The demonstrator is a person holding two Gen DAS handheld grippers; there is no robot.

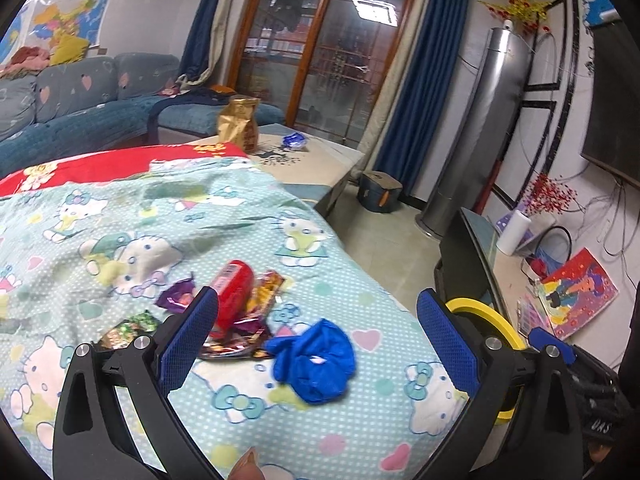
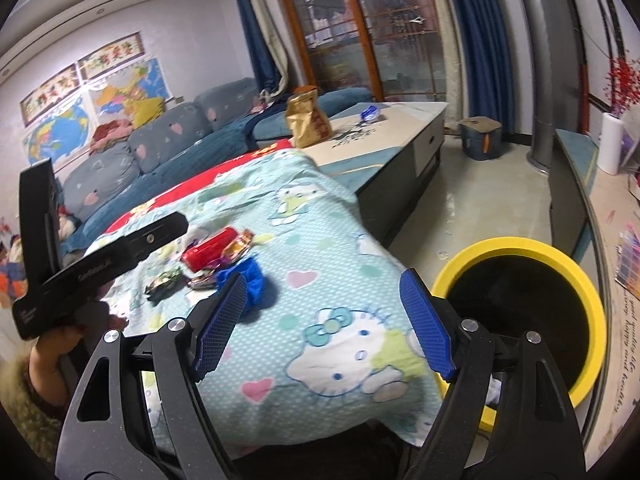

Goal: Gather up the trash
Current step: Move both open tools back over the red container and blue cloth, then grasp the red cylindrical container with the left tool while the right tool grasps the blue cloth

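Trash lies on a cartoon-cat cloth [image 1: 140,216] over a table: a crumpled blue wrapper [image 1: 314,360], a red packet [image 1: 236,288], a purple wrapper [image 1: 178,294], a green wrapper [image 1: 128,328] and shiny foil wrappers [image 1: 240,340]. My left gripper [image 1: 318,304] hovers open just above the blue wrapper, nothing between its fingers. My right gripper [image 2: 324,284] is open and empty over the cloth's near right part, with the blue wrapper [image 2: 250,278] and red packet [image 2: 210,248] beyond its left finger. A yellow-rimmed black bin [image 2: 524,248] stands on the floor right of the table.
A gold snack bag [image 2: 306,118] and a blue wrapper [image 2: 370,114] sit on the bare far table top. A sofa [image 2: 160,148] runs behind. A hand [image 2: 60,344] holds the left gripper's handle. A low cabinet [image 2: 576,184] and a tall grey tower [image 1: 476,136] stand at right.
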